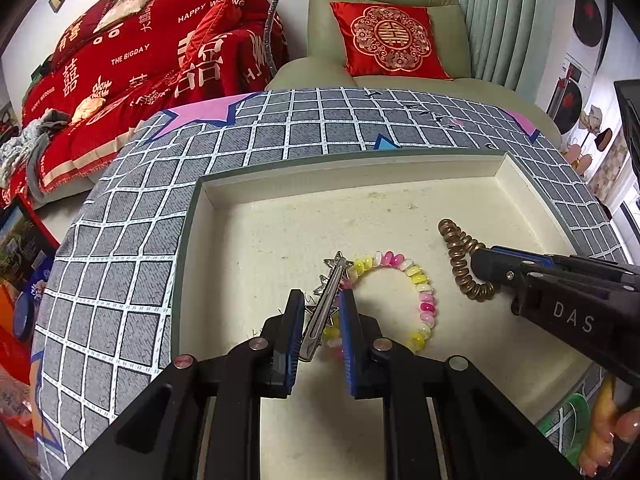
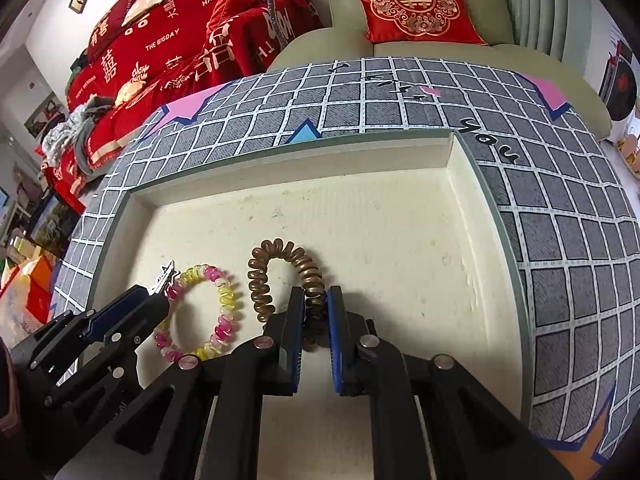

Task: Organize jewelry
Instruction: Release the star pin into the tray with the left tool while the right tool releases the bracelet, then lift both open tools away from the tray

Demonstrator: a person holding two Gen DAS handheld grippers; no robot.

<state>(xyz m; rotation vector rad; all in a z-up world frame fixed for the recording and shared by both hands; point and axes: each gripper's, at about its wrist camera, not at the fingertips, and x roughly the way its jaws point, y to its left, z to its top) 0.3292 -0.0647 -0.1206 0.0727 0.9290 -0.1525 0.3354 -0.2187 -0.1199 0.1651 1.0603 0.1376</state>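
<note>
- Currently everything sits inside the shallow cream tray [image 1: 224, 216] [image 2: 460, 184], which rests on a bench covered by a grey grid-pattern cloth [image 1: 132, 216] [image 2: 568, 240].
- Left hand-held gripper [image 1: 319, 304] [image 2: 158, 294]: blue-padded fingers part-way closed around a silver star hair clip [image 1: 328, 292] [image 2: 164, 276]; left pad looks to touch the clip's star edge, a gap shows on the right side, so cannot tell if it is truly clamped.
- Star hair clip lies near the tray's middle, tip pointing to the tray's far wall, overlapping the left edge of the beaded bracelet.
- Pink, yellow and white beaded bracelet [image 1: 416, 280] [image 2: 224, 312] lies flat in the tray, a closed ring, just right of the clip; part of it passes under the left gripper's right finger.
- Right hand-held gripper [image 2: 314, 302] [image 1: 486, 268]: fingers closed onto one strand of the bronze spiral hair tie [image 2: 280, 272] [image 1: 460, 260], both pads touching the coil.
- Spiral hair tie is in the tray, right of the bracelet, close but apart from it; its loop arches toward the tray's far wall.
- Beyond the tray: green sofa [image 1: 380, 4] with red embroidered cushion [image 1: 390, 40] [image 2: 416, 0]; red bedding [image 1: 132, 60] to the far left.
</note>
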